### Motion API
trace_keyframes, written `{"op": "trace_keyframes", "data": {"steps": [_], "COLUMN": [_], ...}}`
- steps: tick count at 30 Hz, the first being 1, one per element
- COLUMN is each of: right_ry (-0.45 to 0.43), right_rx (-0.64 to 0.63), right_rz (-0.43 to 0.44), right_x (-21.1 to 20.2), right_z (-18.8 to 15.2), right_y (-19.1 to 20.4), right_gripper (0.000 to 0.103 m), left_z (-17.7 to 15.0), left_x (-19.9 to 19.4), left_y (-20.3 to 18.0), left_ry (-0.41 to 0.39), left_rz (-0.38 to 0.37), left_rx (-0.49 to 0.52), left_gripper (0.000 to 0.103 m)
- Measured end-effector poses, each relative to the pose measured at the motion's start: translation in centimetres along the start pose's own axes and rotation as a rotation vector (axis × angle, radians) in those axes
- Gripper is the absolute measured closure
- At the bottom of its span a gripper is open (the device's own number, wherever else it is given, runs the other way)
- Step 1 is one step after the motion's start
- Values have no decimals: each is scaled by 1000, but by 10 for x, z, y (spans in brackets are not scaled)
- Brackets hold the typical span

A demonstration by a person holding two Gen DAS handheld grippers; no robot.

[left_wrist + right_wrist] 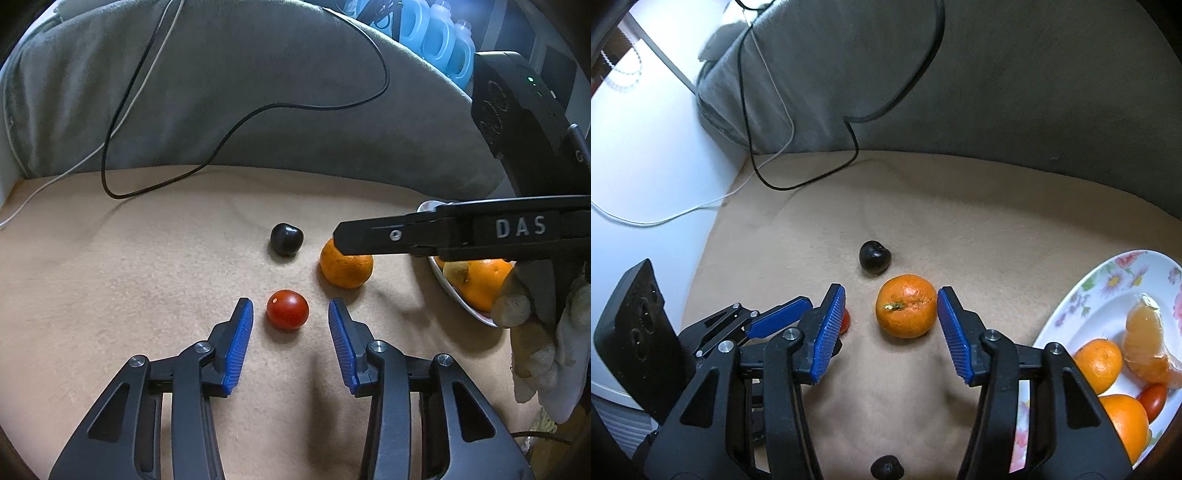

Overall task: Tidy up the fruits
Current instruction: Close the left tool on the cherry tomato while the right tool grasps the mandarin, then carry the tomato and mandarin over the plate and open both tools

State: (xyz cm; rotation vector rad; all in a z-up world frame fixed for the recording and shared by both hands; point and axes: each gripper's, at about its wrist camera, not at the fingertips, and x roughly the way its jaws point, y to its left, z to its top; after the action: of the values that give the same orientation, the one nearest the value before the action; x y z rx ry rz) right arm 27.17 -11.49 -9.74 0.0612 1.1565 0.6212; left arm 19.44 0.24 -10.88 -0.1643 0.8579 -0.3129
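A red cherry tomato (287, 309) lies on the beige cloth between the blue pads of my left gripper (290, 302), which is open with a gap on each side. Beyond it sit a mandarin (345, 267) and a dark round fruit (286, 239). In the right wrist view my right gripper (891, 291) is open around the mandarin (906, 311). Its right pad is close to the peel and its left pad stands clear. The left gripper (798, 314) half hides the tomato (845, 321). The floral plate (1108, 291) at the right holds mandarins, a peeled piece and a tomato.
A grey cushion (258, 92) backs the cloth, with a black cable (236, 122) and a white cable (122, 114) trailing over it. A second dark fruit (887, 468) lies near the bottom edge. Blue bottles (439, 40) stand far right; a white surface (646, 166) borders the left.
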Motion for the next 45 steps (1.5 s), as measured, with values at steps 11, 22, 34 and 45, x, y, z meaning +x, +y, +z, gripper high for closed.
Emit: {"op": "trace_keyframes", "data": {"steps": [11, 22, 34, 45], "right_ry": [51, 59, 18, -27], "right_rx": [-12, -8, -17, -18], "right_rz": [-59, -73, -53, -44], "right_x": [17, 21, -1, -32], "right_z": [5, 1, -5, -15], "right_y": [1, 1, 1, -6], "right_gripper": [55, 60, 60, 60], "left_z": [4, 2, 2, 0], "left_x": [13, 13, 1, -17], "left_y": [-1, -4, -6, -18], "left_ry": [20, 17, -7, -31], "left_rz": [-3, 3, 3, -2], "left_rx": [-7, -1, -3, 18], "left_gripper": [69, 79, 79, 79]}}
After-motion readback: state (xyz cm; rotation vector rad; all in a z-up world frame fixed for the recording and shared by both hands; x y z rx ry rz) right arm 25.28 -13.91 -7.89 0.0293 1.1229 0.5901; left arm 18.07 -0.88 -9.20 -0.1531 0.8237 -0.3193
